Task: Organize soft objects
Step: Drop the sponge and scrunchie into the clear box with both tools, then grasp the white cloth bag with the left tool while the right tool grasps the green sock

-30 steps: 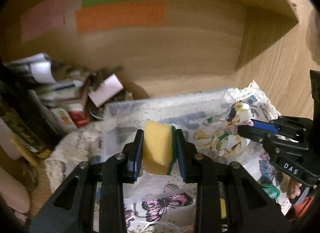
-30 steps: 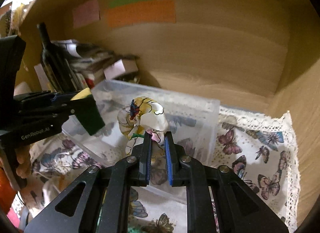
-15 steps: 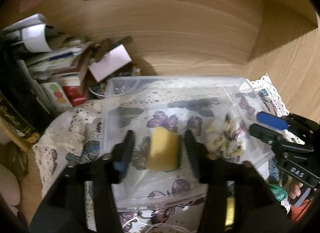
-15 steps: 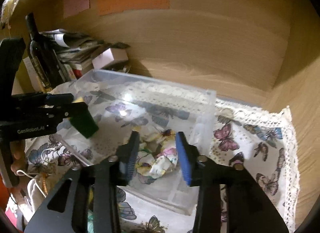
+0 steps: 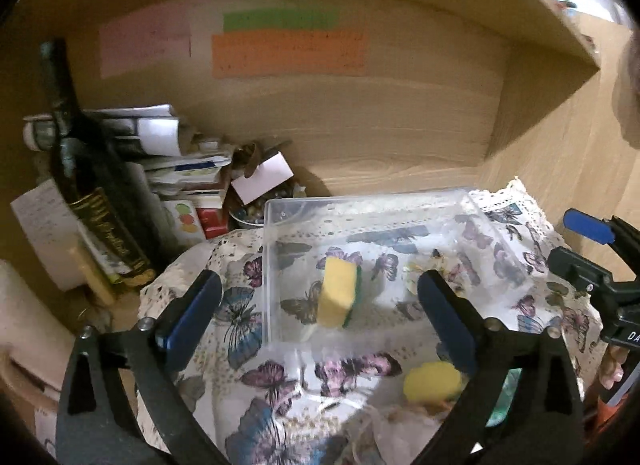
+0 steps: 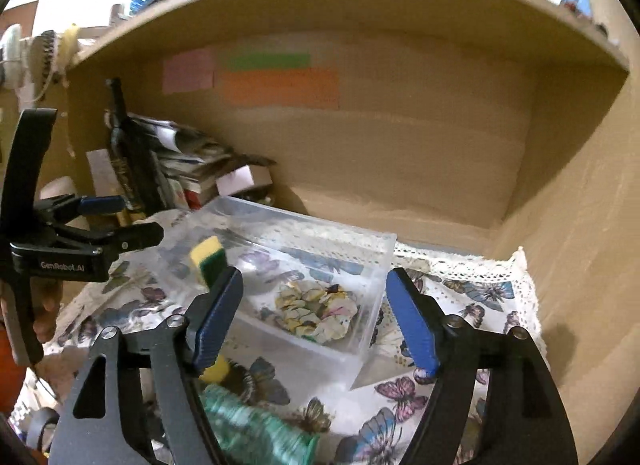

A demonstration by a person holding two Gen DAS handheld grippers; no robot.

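Looks like a lived-in home: wooden shelf nook [image 6: 440,153] with coloured paper notes [image 5: 288,53] at twelve o'clock, wine bottle [image 5: 92,193] and piled papers [image 5: 168,153] at nine, butterfly-print lace cloth [image 6: 472,297] underneath.

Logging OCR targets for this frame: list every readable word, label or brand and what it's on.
"GenRobot.AI": on the body of the left tongs, seen in the right wrist view.
"DA", cut off at the picture's edge: on the body of the right tongs, seen in the left wrist view.
Wine bottle label: gold lettering, too blurred to read.
Orange note, green note, pink note: no legible text.
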